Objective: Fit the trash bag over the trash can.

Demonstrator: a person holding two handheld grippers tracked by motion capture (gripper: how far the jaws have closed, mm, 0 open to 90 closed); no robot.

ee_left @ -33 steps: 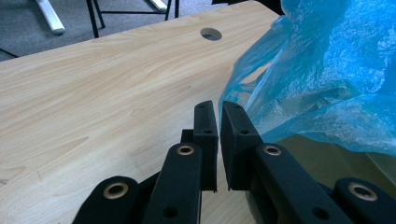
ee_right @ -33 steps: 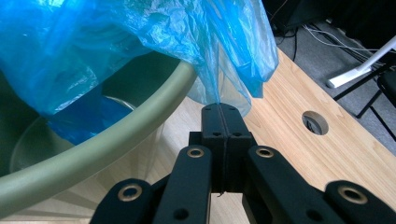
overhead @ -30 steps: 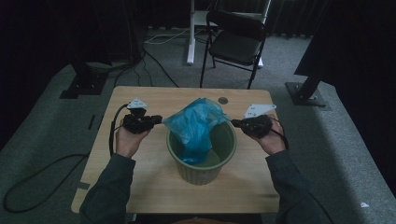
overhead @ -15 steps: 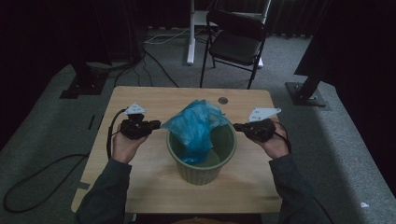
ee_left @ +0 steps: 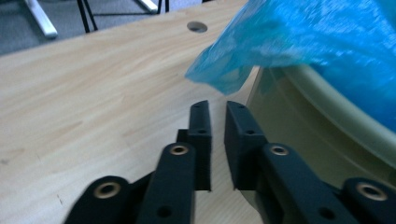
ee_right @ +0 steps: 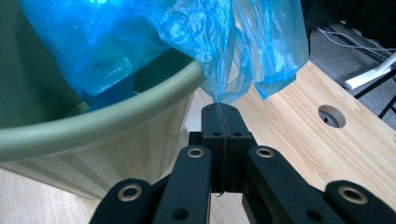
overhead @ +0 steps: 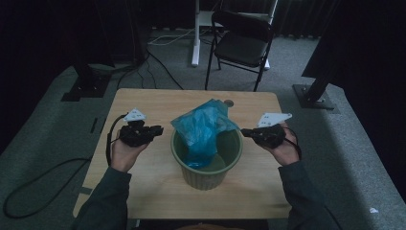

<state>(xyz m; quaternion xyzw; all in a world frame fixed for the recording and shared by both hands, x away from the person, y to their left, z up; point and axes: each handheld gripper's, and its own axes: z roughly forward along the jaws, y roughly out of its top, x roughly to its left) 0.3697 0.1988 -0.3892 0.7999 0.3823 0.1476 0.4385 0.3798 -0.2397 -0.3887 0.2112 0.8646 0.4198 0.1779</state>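
We keep the right gripper [ee_right: 219, 108] clamped on the blue bag [overhead: 203, 125] at the bin's [overhead: 206, 173] 3 o'clock rim, then re-aim the left gripper [ee_left: 215, 108], whose jaws have just been opening empty.

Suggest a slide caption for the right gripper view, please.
Right tool shut on the blue bag's edge beside the green bin on the wooden table.

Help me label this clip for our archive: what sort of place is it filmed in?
Probably a studio or lab recording corner, not a home: a small wooden table stands alone on grey carpet, dark curtains hang behind, stand bases and cables lie on the floor, and a folding chair sits beyond.
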